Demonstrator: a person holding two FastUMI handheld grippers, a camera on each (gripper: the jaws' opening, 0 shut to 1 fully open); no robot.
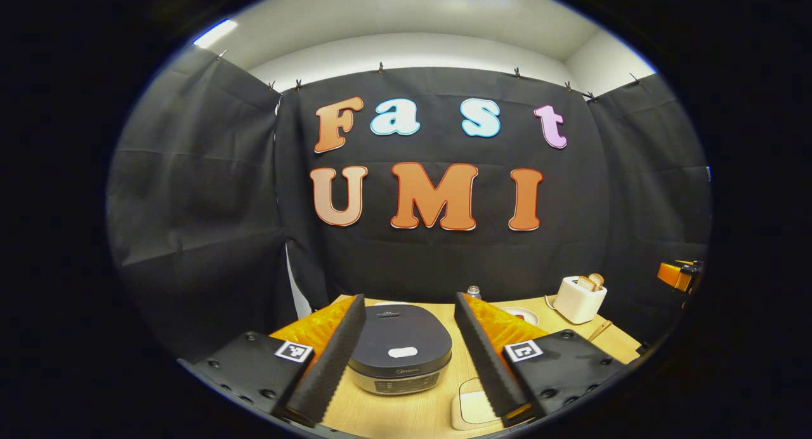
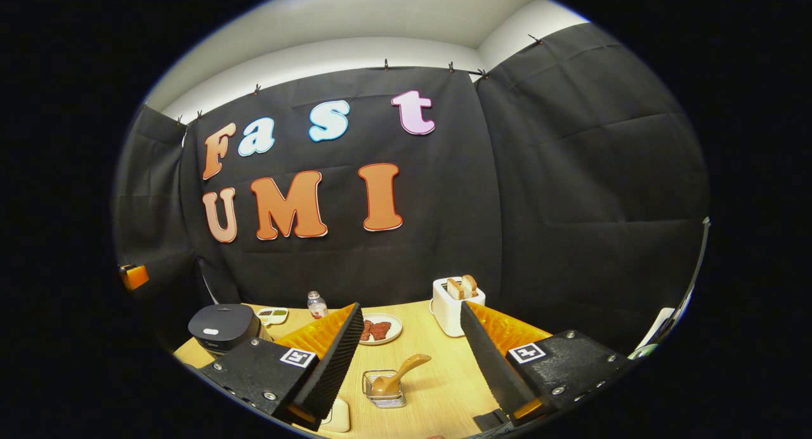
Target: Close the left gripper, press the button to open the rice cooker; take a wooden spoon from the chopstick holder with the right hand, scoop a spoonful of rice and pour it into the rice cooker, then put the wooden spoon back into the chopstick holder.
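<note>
Wooden spoon lies in the wire holder on the tabletop, between the wide right claw, handle slanting up-right. Farther left, the dark cooker sits closed between the wide left claw.

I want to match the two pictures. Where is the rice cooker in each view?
Left gripper view: rice cooker sits bottom centre, framed by that gripper's open jaws, lid shut.
Right gripper view: rice cooker sits at lower left, at the table's far left edge.
Shared landmark: the white toaster with bread, right of the cooker.
</note>
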